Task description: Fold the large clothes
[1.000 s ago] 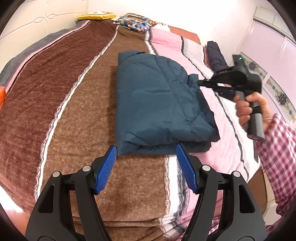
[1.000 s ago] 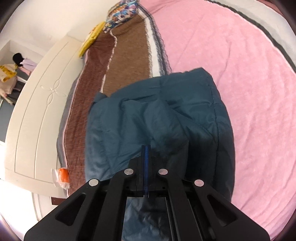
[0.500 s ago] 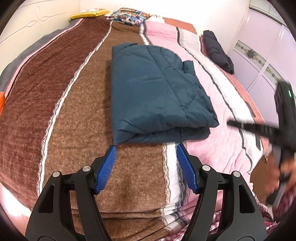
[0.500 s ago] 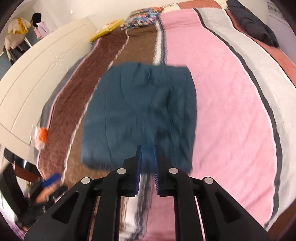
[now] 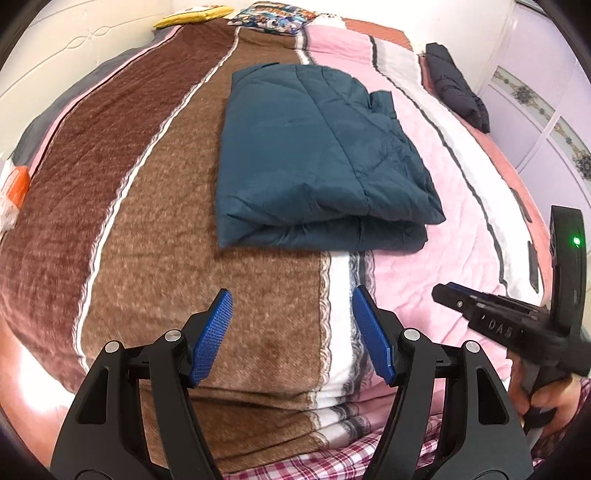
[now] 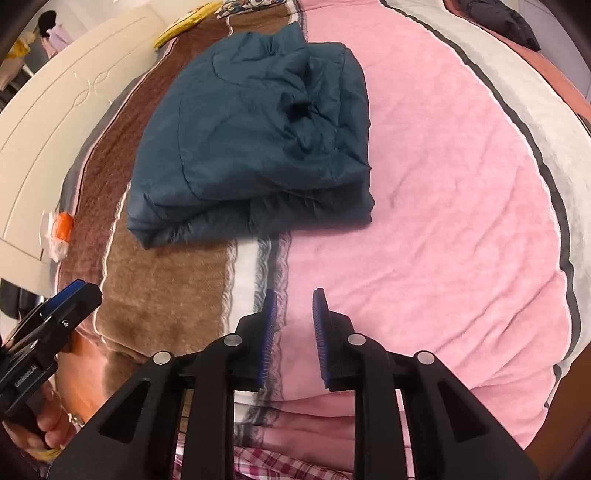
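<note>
A dark teal padded jacket [image 5: 317, 158] lies folded into a thick rectangle on the striped bed cover [image 5: 147, 206]; it also shows in the right wrist view [image 6: 255, 140]. My left gripper [image 5: 291, 325] is open and empty, held above the bed's near edge, short of the jacket. My right gripper [image 6: 293, 321] is open a little and empty, also back from the jacket over the pink stripe. The right gripper shows at the lower right of the left wrist view [image 5: 443, 293]. The left gripper shows at the lower left of the right wrist view [image 6: 79, 288].
A black garment [image 5: 456, 86] lies at the bed's far right. Pillows [image 5: 273, 16] sit at the head of the bed. A cream headboard panel [image 6: 62, 122] runs along the left. An orange and white packet [image 6: 59, 232] lies at the left edge.
The right gripper let go of the jacket, opened slightly and pulled back to the near edge of the bed. The left gripper drew back a little too. The jacket stays folded.
</note>
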Tool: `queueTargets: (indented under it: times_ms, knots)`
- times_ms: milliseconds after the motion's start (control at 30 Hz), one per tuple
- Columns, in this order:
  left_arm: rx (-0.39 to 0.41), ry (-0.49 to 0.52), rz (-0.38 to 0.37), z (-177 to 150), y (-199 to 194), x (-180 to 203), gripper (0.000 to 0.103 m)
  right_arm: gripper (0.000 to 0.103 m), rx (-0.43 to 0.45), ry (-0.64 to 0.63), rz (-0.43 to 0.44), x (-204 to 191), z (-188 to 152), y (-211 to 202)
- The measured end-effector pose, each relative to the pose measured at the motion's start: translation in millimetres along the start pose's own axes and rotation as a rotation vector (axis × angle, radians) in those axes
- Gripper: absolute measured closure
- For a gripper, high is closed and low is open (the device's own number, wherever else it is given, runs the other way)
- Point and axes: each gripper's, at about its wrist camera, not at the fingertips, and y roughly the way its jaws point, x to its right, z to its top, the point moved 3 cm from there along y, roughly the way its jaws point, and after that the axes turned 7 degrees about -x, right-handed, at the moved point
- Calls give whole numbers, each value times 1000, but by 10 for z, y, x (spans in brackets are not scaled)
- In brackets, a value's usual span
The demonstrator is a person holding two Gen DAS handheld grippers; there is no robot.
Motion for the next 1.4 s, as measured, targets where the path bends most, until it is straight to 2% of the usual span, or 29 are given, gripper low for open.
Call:
queueTargets:
  times_ms: [133, 533, 867, 1400]
  knots:
    - [-43, -14, 26, -45, 112, 123, 36, 81, -11, -77, -9, -23, -62, 59]
    - [-129, -23, 97, -18, 361, 202, 36, 81, -45, -114, -32, 73, 26, 178]
    - [-125, -13, 113, -15, 403, 153, 36, 81, -65, -115, -54, 47, 3, 264]
    - [-116, -5, 85, -38, 386, 172, 36, 81, -65, -103, -109, 95, -39, 174]
